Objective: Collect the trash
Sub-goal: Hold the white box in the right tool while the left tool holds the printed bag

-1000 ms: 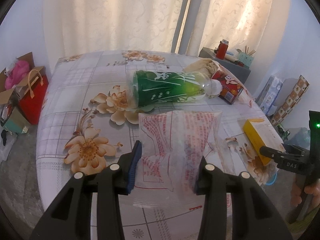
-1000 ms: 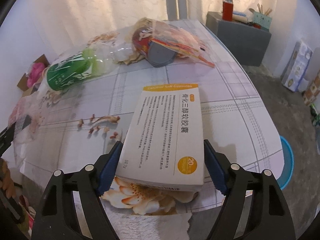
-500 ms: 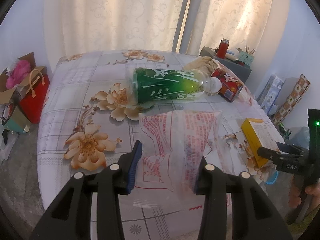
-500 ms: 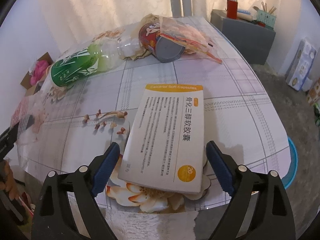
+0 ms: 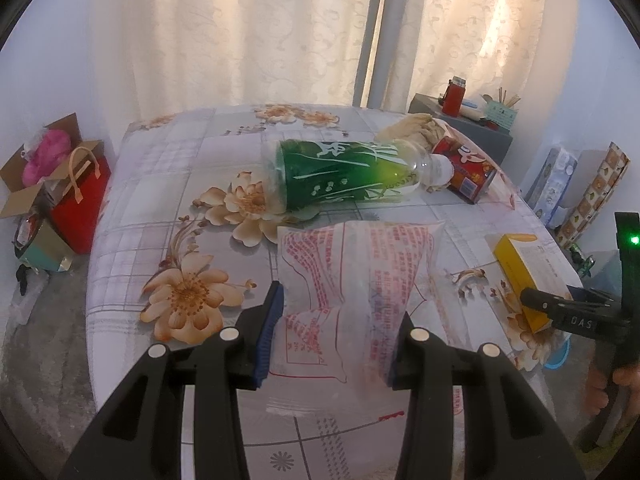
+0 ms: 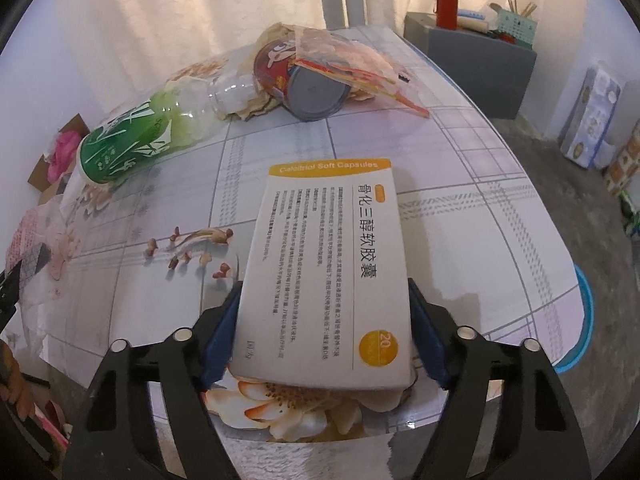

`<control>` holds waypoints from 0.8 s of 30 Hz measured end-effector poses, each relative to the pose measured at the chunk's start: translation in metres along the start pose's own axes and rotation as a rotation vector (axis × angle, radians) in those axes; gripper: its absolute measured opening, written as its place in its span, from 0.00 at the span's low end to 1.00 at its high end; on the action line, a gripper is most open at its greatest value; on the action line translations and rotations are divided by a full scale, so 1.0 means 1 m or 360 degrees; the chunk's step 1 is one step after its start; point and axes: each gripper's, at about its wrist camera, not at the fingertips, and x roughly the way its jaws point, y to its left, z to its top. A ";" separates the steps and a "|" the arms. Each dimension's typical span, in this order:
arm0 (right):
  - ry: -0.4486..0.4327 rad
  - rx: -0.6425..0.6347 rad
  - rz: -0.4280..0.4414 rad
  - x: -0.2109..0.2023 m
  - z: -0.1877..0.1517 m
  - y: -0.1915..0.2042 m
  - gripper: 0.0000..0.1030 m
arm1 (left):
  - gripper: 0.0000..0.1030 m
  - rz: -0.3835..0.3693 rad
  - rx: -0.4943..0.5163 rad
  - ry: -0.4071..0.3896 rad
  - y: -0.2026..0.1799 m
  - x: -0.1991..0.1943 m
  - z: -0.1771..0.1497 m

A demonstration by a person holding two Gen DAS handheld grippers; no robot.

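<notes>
Cream curtains [image 5: 248, 32] hang behind a table covered with a flowered tablecloth [image 5: 168, 184], and several pieces of trash lie on it. Near the front edge, the left gripper [image 5: 336, 336] has its blue pads clenched on the two sides of a crumpled clear plastic bag [image 5: 356, 276] with red print, which lies flat on the cloth. Just beyond the bag, a green plastic bottle [image 5: 344, 172] lies on its side, its neck touching a red can [image 6: 296, 80], also on its side, which lies partly under a crumpled snack wrapper [image 6: 352, 60]. At the right part of the table, the right gripper [image 6: 324, 336] has a white and yellow medicine box [image 6: 324, 264] between its fingers; its jaws are closing, and the blue pads look to be against the long sides of the box, whose near end lies over a printed flower at the table edge. On the floor at the left stand a red bag [image 5: 82, 204] and an open carton [image 5: 28, 184]. A grey cabinet [image 6: 472, 60] with a red flask [image 6: 446, 6] stands by the far wall.
</notes>
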 end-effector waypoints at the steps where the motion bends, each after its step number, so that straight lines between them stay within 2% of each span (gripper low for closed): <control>1: -0.0006 0.0006 0.0003 -0.001 0.000 -0.001 0.68 | 0.39 0.0006 -0.0001 -0.0004 0.000 -0.001 0.000; 24: -0.0104 0.0058 0.0146 -0.035 -0.001 0.001 0.68 | 0.39 0.0071 0.0024 -0.0105 0.000 -0.029 0.004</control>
